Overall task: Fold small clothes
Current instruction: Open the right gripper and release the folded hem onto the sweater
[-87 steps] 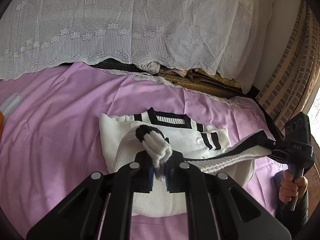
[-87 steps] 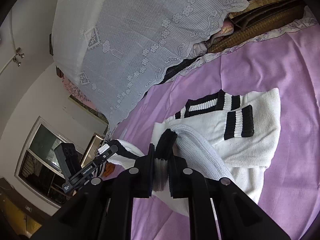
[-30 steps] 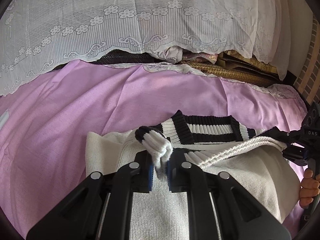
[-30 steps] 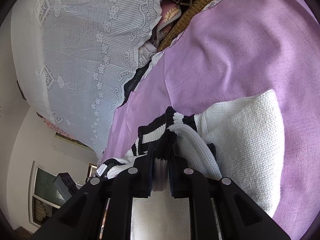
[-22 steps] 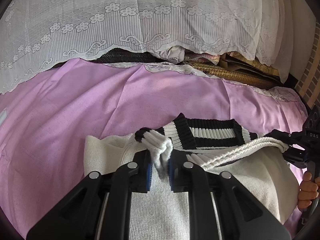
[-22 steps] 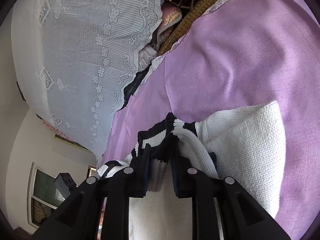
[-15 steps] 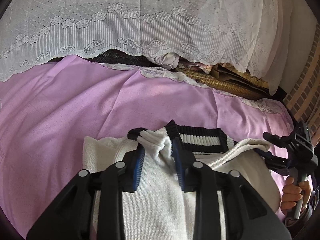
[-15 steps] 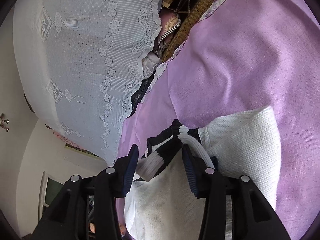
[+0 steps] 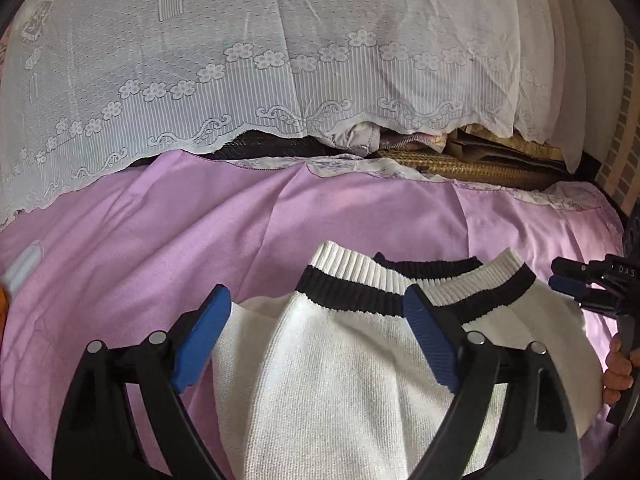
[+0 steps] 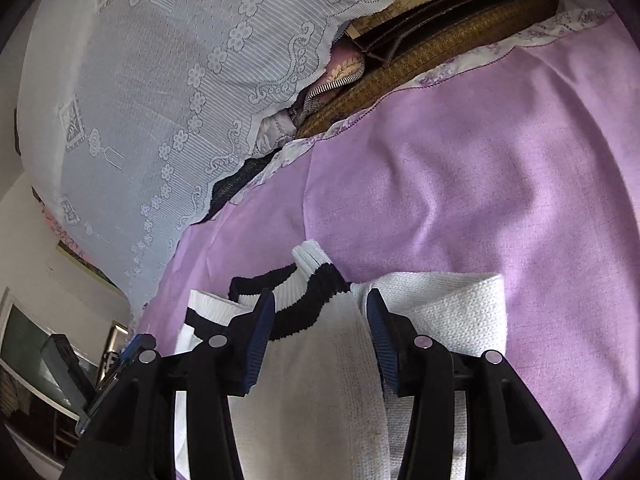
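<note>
Left wrist view: the left gripper (image 9: 316,312) has its jaws opening wide over the white sweater (image 9: 340,380) without pressing it; only here does a person's hand (image 9: 618,372) show, at the far right edge, on the other gripper's handle.
Right wrist view: the right gripper (image 10: 320,332) is opening too, its pads off the knit; only here does a window (image 10: 24,360) show (far left).
Since a second ago: both grippers have released the ribbed cuffs they pinched.
Sweater: lies on the purple bedsheet (image 9: 160,240), long axis running away from the cameras, black-banded cuffs (image 9: 352,280) toward the lace cover (image 9: 280,60).
</note>
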### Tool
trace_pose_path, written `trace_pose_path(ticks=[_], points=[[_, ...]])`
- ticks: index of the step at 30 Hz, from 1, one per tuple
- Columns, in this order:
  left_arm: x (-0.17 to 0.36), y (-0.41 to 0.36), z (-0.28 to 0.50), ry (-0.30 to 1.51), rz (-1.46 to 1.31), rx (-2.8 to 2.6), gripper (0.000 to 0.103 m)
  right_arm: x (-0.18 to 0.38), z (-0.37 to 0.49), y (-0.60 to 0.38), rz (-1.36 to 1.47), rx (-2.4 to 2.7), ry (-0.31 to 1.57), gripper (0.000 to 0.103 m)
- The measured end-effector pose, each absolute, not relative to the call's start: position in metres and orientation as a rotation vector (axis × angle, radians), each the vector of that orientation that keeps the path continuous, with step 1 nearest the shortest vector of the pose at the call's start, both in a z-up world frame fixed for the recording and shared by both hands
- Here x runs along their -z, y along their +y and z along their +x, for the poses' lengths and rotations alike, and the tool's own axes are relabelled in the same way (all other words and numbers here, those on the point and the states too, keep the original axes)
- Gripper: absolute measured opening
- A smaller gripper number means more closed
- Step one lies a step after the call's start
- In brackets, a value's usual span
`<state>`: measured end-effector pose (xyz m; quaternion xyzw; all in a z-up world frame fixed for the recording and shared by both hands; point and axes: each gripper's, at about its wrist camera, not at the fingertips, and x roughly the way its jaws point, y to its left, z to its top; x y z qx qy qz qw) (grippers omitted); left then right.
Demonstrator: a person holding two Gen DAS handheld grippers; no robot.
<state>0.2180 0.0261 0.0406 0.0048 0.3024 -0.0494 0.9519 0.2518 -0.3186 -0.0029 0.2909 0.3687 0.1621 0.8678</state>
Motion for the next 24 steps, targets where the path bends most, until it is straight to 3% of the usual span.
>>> trace_pose_path(ticks=[4, 7, 8, 10, 18, 20, 24], points=[[-0.02, 0.016, 0.23, 0.696, 0.054, 0.111, 0.085, 0.009, 0.265, -0.313, 0.588, -0.341, 0.828, 0.06], [0.003, 0.02, 0.244, 0.794, 0.042, 0.086, 0.088, 0.016, 0.269, -0.3, 0.496, -0.333, 0.874, 0.06], [0.007, 0.024, 0.246, 0.807, 0.013, 0.093, 0.089, 0.016, 0.267, -0.301, 0.486, -0.313, 0.862, 0.04], [0.005, 0.032, 0.245, 0.809, -0.031, 0.096, 0.09, 0.015, 0.263, -0.31, 0.525, -0.304, 0.845, 0.015], [0.012, 0.053, 0.247, 0.842, -0.042, -0.037, 0.092, 0.027, 0.263, -0.329, 0.534, -0.225, 0.86, 0.013], [0.01, 0.052, 0.244, 0.84, -0.028, -0.05, 0.092, 0.019, 0.256, -0.332, 0.543, -0.213, 0.822, 0.021], [-0.007, 0.041, 0.23, 0.809, -0.01, -0.022, 0.09, -0.007, 0.235, -0.33, 0.548, -0.23, 0.745, 0.021]])
